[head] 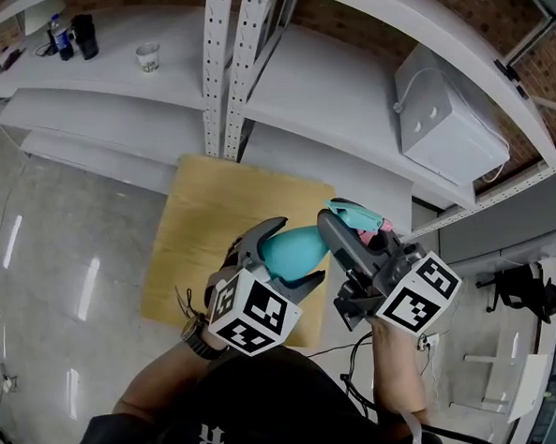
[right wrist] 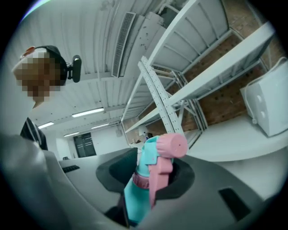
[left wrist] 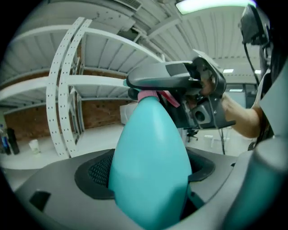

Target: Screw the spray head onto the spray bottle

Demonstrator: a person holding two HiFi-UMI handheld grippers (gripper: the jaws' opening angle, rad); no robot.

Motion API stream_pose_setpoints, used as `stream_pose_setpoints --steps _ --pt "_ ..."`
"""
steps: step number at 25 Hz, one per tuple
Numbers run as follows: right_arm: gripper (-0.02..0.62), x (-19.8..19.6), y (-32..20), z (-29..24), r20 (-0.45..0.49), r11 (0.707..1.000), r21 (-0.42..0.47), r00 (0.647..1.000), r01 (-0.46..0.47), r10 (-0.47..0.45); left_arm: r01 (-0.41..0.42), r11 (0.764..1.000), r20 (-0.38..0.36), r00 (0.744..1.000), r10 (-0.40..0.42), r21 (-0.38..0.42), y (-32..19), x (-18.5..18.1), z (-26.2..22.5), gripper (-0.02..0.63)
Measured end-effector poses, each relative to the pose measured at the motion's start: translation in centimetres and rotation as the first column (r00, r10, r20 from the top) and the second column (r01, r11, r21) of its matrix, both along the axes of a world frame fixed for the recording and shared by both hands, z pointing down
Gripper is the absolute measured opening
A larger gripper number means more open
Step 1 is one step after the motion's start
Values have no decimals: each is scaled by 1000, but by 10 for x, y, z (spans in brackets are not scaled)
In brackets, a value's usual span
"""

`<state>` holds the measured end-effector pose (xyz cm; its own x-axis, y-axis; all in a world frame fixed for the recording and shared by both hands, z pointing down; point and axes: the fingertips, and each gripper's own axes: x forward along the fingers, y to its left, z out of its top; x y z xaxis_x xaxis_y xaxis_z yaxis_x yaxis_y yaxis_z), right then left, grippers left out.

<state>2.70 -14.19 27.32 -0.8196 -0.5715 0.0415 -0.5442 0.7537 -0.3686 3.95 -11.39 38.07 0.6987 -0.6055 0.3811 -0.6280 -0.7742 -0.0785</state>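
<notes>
The spray bottle (head: pixel 291 250) is held in the air above the near right corner of a wooden table (head: pixel 213 230), lying tilted with its neck pointing right. The left gripper (head: pixel 294 255) has its jaws clamped on the teal body. That probably fixes the bottle so it cannot turn with the cap.

The right gripper (head: pixel 357 232) meets it from the right, its jaws closed on the spray head (right wrist: pixel 157 164) around the trigger and stem. This grip looks chosen for twisting the head about the bottle's axis. The pink collar (right wrist: pixel 140 179) sits at the bottle's neck, so the head appears seated. How far it is threaded down I cannot tell.

By count there are one bottle, one spray head with one pink trigger and one pink nozzle, and two grippers. White shelves (head: pixel 346 100) stand on the far side.
</notes>
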Motion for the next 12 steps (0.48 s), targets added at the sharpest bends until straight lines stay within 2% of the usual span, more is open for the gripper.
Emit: stream_pose_setpoints --steps 3,6,9,12 --pt "121 7 -8 12 -4 992 -51 993 -117 117 78 993 118 989 -88 89 -10 -5 10 440" --pt "121 14 -16 23 -2 972 -90 976 -219 219 117 979 181 973 -147 166 -19 -8 17 441" --pt "121 19 -19 25 8 954 -104 959 -283 285 129 975 160 974 -158 181 -22 -5 18 441" --pt "123 18 -15 20 -2 952 -76 955 -295 296 105 985 60 992 -114 135 -20 3 16 442"
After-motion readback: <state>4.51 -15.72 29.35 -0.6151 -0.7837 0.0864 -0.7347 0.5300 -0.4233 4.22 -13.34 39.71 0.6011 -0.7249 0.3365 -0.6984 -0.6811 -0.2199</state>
